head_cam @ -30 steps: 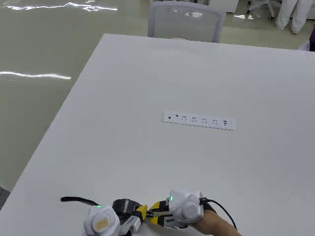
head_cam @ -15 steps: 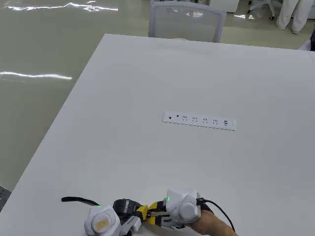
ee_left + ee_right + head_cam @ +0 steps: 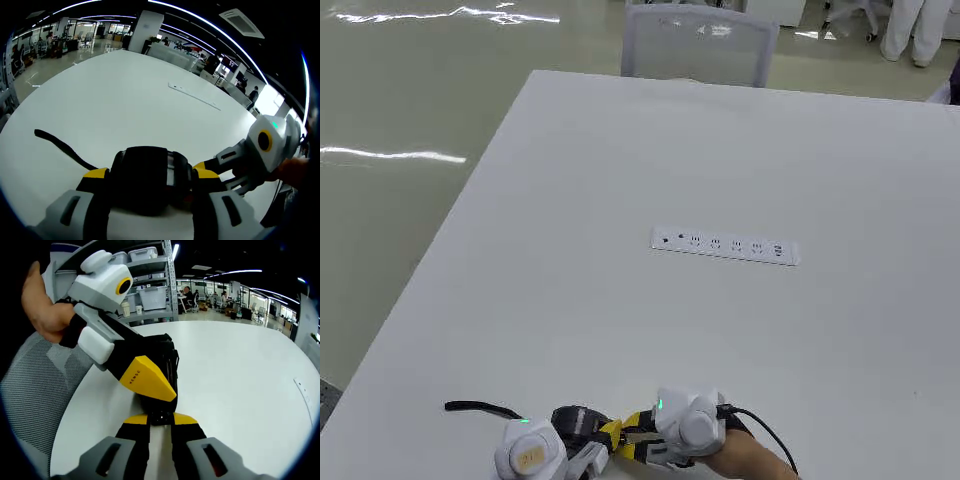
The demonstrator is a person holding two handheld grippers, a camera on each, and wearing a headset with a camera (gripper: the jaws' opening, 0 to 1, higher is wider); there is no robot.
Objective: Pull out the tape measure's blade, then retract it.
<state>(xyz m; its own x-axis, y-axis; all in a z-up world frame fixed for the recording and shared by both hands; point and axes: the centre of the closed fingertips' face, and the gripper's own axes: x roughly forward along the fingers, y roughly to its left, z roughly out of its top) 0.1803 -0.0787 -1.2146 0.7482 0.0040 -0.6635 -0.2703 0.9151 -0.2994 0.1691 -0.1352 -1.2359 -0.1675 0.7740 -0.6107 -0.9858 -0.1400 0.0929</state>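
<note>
Hand-held gripper (image 3: pixel 150 173), seemingly snug round tape (image 3: pixel 143 159)

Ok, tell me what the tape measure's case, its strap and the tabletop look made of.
The tape measure case looks like matte black plastic, maybe rubber-coated: no shine. The strap seems a limp black cord or fabric, lying curved. The tabletop is smooth and white, probably laminate: faint sheen, no grain.

Tape measure (image 3: pixel 145 177): near edge of table (image 3: pixel 620 180), between left gripper's (image 3: pixel 150 175) jaws.
Right gripper (image 3: pixel 161 419): at tape measure's right side.
Strap (image 3: pixel 480 407): on table, left of tape measure.
Power strip (image 3: pixel 725 245): mid-table, well beyond.
Chair (image 3: pixel 698 40): behind far edge.
</note>
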